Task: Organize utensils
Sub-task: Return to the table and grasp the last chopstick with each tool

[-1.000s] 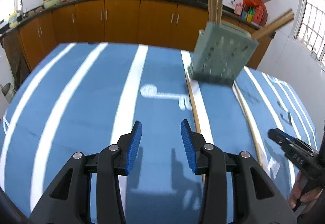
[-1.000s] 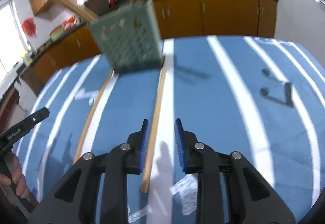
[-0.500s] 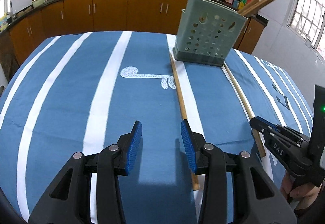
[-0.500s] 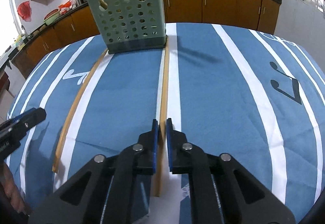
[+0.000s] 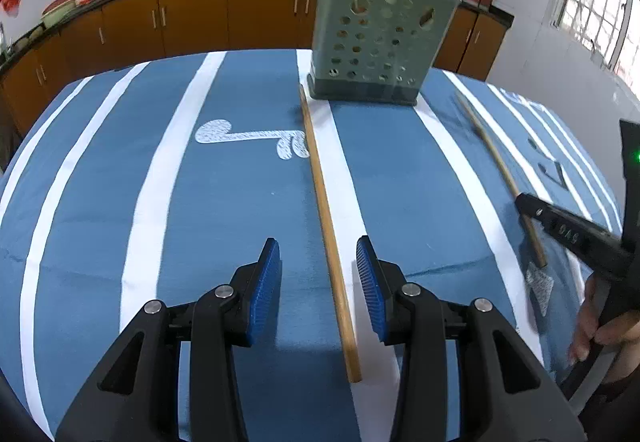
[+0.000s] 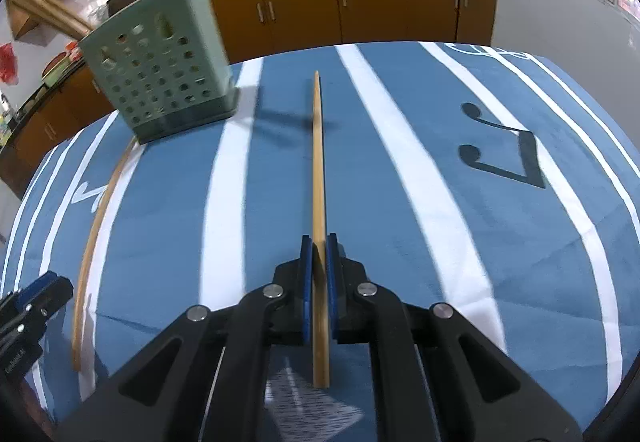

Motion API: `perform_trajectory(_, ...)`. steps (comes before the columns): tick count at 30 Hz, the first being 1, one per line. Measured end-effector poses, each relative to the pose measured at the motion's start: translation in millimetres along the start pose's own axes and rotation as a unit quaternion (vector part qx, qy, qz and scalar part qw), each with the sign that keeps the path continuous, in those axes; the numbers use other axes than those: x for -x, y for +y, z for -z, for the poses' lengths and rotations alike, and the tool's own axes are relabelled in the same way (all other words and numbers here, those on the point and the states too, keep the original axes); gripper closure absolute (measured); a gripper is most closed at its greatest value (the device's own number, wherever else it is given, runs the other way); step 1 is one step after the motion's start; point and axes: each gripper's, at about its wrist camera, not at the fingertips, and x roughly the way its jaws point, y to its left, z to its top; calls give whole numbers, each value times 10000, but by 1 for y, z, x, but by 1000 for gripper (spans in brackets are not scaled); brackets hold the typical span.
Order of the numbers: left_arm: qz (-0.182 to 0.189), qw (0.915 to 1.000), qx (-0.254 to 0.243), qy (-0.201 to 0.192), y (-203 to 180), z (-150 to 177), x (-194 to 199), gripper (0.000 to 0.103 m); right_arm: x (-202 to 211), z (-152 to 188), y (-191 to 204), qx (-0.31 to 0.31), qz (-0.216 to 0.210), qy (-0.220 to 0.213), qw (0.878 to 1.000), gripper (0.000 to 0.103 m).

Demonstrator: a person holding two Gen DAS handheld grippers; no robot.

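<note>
A green perforated utensil holder [image 5: 380,45] stands at the far side of the blue striped cloth [image 5: 224,201] with several chopsticks standing in it; it also shows in the right wrist view [image 6: 160,69]. My left gripper [image 5: 318,278] is open, low over the cloth, with one wooden chopstick [image 5: 326,217] lying between its fingers. My right gripper [image 6: 319,242] is shut on a second chopstick [image 6: 318,161] and holds it lifted, tip pointing forward. That chopstick [image 5: 500,165] and the right gripper [image 5: 560,230] show at right in the left wrist view.
The lying chopstick [image 6: 96,226] reaches the holder's base. Orange kitchen cabinets [image 5: 192,17] with woks on the counter run behind the table. The cloth has white stripes and music-note prints [image 6: 504,149].
My right gripper closed on its chopstick, lifted it off the cloth and swung it right, away from the holder. My left gripper moved right so the other chopstick lies between its open fingers.
</note>
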Motion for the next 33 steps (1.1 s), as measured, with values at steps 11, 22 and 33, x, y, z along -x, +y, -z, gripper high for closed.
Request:
perform_trajectory(11,-591,9980,-219,38,-6,1,-14,95,-2,0,-2,139,43,-34,9999,95)
perform_trajectory(22,-711,9962,499,80,59,-24,-23,95,-6,-5,13,576,-159,18,9982,95)
perform_trajectory(33,-715,9961,503,-74,63,-29,-29,95,-16,-16,15,693,-51,-33,9976,95)
